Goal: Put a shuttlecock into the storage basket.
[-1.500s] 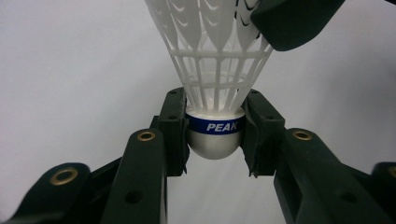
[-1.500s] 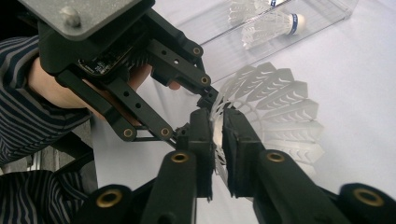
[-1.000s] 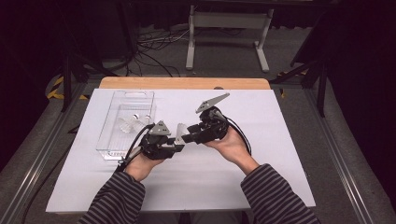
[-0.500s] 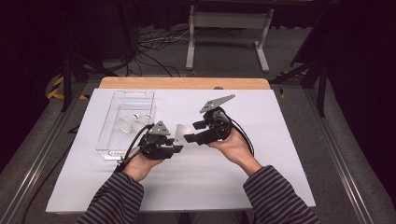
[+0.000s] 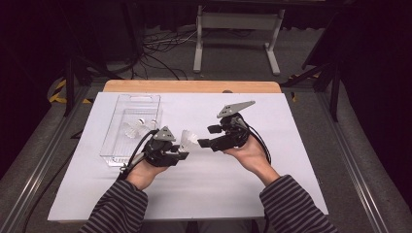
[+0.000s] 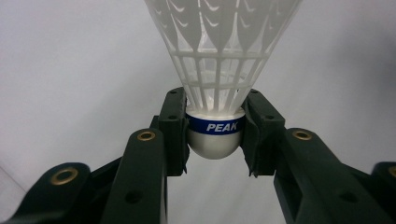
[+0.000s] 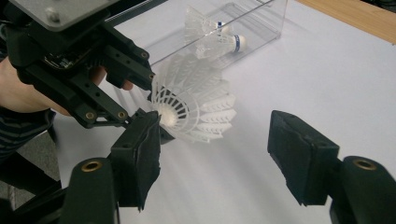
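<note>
Left gripper (image 5: 180, 154) fingers clenched on shuttlecock (image 6: 219, 70) cork, just right of the clear bin (image 5: 116, 141). Right gripper (image 7: 219, 158) fingers released, just been opening, skirt between them untouched.

The word "PEAK" can be read in white letters on the blue band (image 6: 215, 126) that goes around the round white tip of the shuttlecock (image 6: 219, 60).
</note>
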Action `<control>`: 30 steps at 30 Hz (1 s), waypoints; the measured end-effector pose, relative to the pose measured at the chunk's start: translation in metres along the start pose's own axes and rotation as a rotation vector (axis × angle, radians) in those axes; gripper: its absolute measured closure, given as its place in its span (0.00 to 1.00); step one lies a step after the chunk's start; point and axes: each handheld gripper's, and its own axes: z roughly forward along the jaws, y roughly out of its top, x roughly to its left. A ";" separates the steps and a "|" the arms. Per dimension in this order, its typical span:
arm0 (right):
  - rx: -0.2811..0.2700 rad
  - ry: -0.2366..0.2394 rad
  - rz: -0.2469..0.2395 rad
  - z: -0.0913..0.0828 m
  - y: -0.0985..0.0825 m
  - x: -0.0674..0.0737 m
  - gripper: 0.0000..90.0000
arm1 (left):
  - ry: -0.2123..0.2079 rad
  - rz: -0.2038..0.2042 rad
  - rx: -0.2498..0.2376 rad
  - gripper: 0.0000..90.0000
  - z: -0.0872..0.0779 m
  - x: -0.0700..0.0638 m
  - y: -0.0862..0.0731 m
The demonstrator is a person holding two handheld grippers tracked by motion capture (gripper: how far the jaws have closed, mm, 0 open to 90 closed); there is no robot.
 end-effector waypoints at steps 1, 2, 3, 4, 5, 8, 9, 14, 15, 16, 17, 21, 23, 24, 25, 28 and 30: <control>-0.001 -0.003 0.001 -0.001 -0.001 0.000 0.39 | -0.002 -0.006 -0.003 0.73 -0.001 0.000 0.000; -0.002 -0.010 0.003 -0.002 -0.002 -0.001 0.39 | 0.000 -0.005 -0.005 0.73 -0.002 0.000 0.000; -0.007 -0.018 0.005 -0.003 -0.003 -0.001 0.39 | 0.001 -0.006 -0.009 0.73 -0.002 0.001 -0.001; -0.012 -0.026 0.003 -0.005 -0.005 -0.001 0.38 | -0.002 -0.010 -0.009 0.73 -0.003 0.001 -0.001; -0.016 -0.034 0.004 -0.006 -0.006 -0.001 0.38 | 0.005 -0.005 -0.010 0.73 -0.003 0.001 -0.001; -0.017 -0.048 0.009 -0.009 -0.010 -0.002 0.36 | 0.005 -0.012 -0.012 0.73 -0.005 0.002 -0.002; -0.017 -0.058 0.009 -0.011 -0.012 -0.003 0.35 | 0.005 -0.015 -0.011 0.73 -0.007 0.003 -0.003; -0.030 -0.087 0.012 -0.015 -0.017 -0.004 0.33 | 0.009 -0.018 -0.013 0.73 -0.010 0.004 -0.005; -0.033 -0.093 0.009 -0.016 -0.018 -0.004 0.32 | 0.009 -0.020 -0.016 0.73 -0.011 0.004 -0.005; -0.035 -0.100 0.008 -0.017 -0.019 -0.004 0.32 | 0.009 -0.018 -0.015 0.73 -0.011 0.004 -0.005; -0.037 -0.105 0.006 -0.017 -0.020 -0.004 0.31 | 0.011 -0.019 -0.015 0.73 -0.012 0.004 -0.005; -0.053 -0.119 -0.001 -0.022 -0.023 -0.004 0.31 | 0.017 -0.022 -0.021 0.73 -0.014 0.006 -0.007; -0.060 -0.125 -0.001 -0.024 -0.025 -0.004 0.31 | 0.011 -0.026 -0.024 0.73 -0.015 0.006 -0.008; -0.060 -0.129 -0.004 -0.025 -0.026 -0.004 0.31 | 0.013 -0.028 -0.025 0.73 -0.016 0.006 -0.008; -0.062 -0.134 -0.006 -0.026 -0.027 -0.005 0.31 | 0.014 -0.031 -0.027 0.73 -0.016 0.006 -0.009; -0.070 -0.146 0.002 -0.030 -0.032 -0.006 0.30 | 0.018 -0.031 -0.027 0.73 -0.018 0.007 -0.010; -0.073 -0.155 0.002 -0.033 -0.035 -0.006 0.30 | 0.020 -0.032 -0.028 0.73 -0.019 0.008 -0.010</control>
